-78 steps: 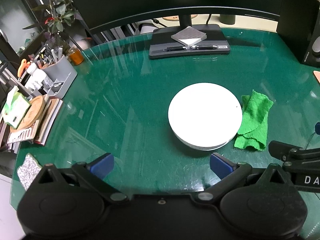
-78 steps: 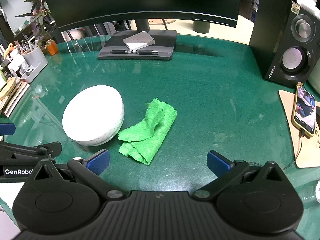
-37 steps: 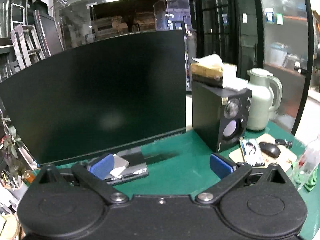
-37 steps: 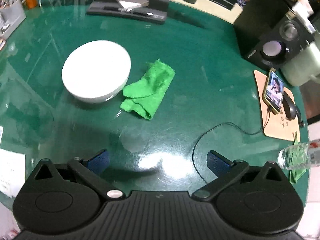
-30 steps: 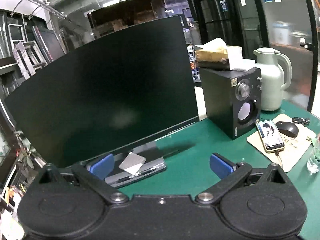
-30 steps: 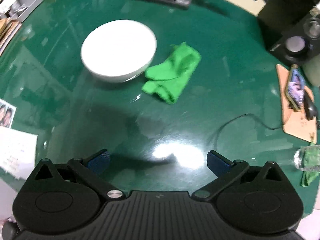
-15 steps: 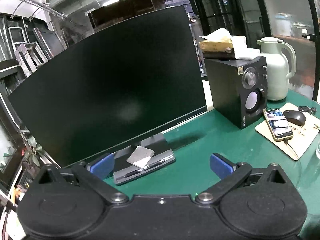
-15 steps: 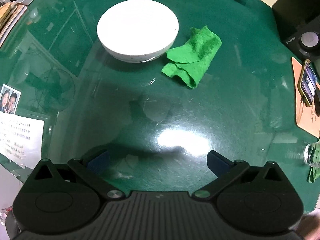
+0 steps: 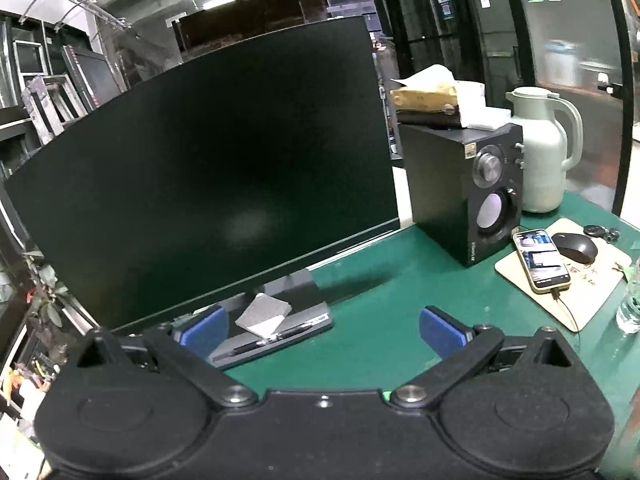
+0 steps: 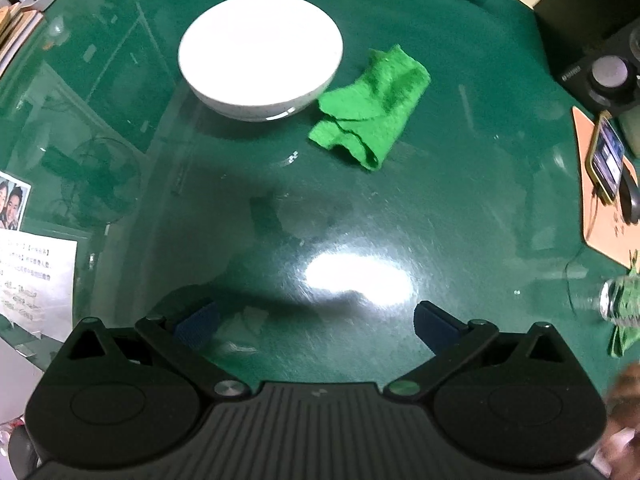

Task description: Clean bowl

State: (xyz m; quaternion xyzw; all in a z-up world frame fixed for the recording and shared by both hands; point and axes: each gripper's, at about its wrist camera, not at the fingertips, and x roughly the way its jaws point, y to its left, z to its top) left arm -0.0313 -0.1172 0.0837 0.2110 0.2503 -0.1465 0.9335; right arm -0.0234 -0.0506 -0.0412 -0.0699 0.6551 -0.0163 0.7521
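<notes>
A white bowl (image 10: 260,54) stands on the green glass table (image 10: 460,200), seen from high above in the right wrist view. A crumpled green cloth (image 10: 370,108) lies just right of it, touching its rim. My right gripper (image 10: 316,326) hangs well above the table's near side, open and holding nothing. My left gripper (image 9: 322,328) is open and empty too; it points level at a black monitor (image 9: 208,184). Neither bowl nor cloth shows in the left wrist view.
A black speaker (image 9: 466,190), a pale jug (image 9: 546,152), and a wooden mat with phone (image 9: 540,260) and mouse (image 9: 574,246) stand at the right. The monitor base holds a notepad (image 9: 262,314) and pen. Papers (image 10: 32,276) lie at the table's left edge. A plastic bottle (image 10: 618,304) sits at the right.
Both grippers have lifted off the table. The left one tilted up from the bowl to face the monitor. The right one rose and now looks down on bowl and cloth.
</notes>
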